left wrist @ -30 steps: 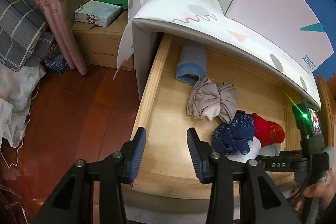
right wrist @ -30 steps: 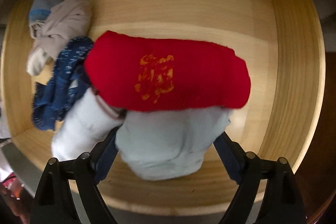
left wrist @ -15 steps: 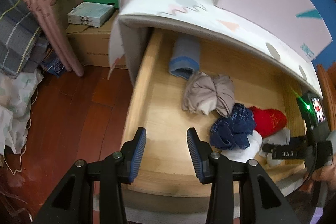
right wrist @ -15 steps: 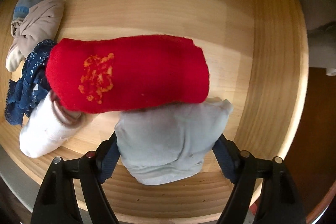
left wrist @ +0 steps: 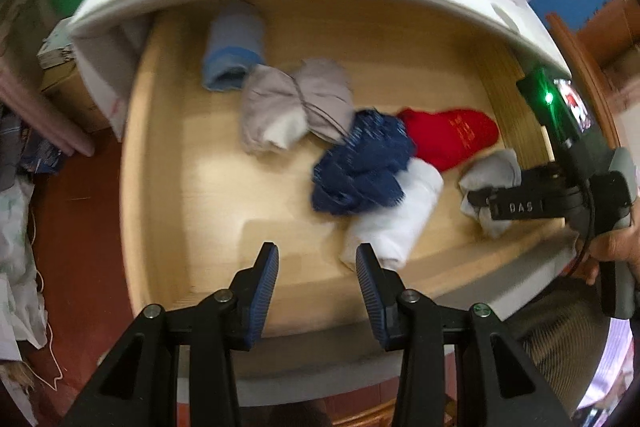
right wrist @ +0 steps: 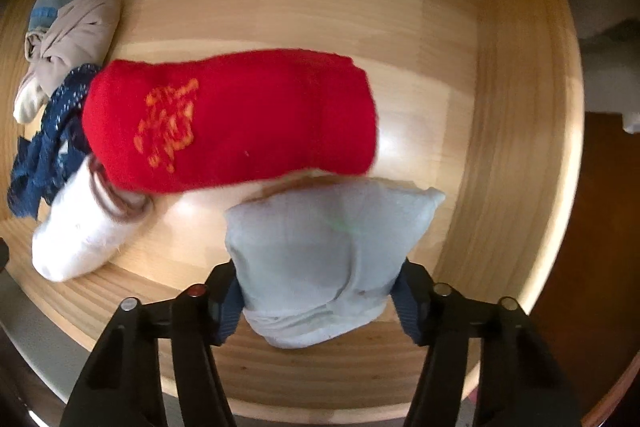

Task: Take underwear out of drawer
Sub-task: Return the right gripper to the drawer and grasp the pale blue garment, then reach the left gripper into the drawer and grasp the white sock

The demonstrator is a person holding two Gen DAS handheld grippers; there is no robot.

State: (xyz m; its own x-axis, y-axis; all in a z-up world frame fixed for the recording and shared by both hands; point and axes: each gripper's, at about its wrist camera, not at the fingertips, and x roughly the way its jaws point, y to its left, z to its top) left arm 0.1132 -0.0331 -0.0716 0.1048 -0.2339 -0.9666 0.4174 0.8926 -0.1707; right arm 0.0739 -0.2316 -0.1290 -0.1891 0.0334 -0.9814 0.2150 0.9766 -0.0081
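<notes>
R gripper (right wrist: 318,301) jaws just closed onto pale bundle (right wrist: 324,259); L gripper (left wrist: 316,283) unchanged, apart, empty.

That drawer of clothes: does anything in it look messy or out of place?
Somewhat. In the wooden drawer, most pieces are rolled, but the navy lace underwear lies crumpled and spread over the white roll, against the red roll. The grey-beige bundle is loosely knotted. Nothing looks damaged or spilled.
</notes>
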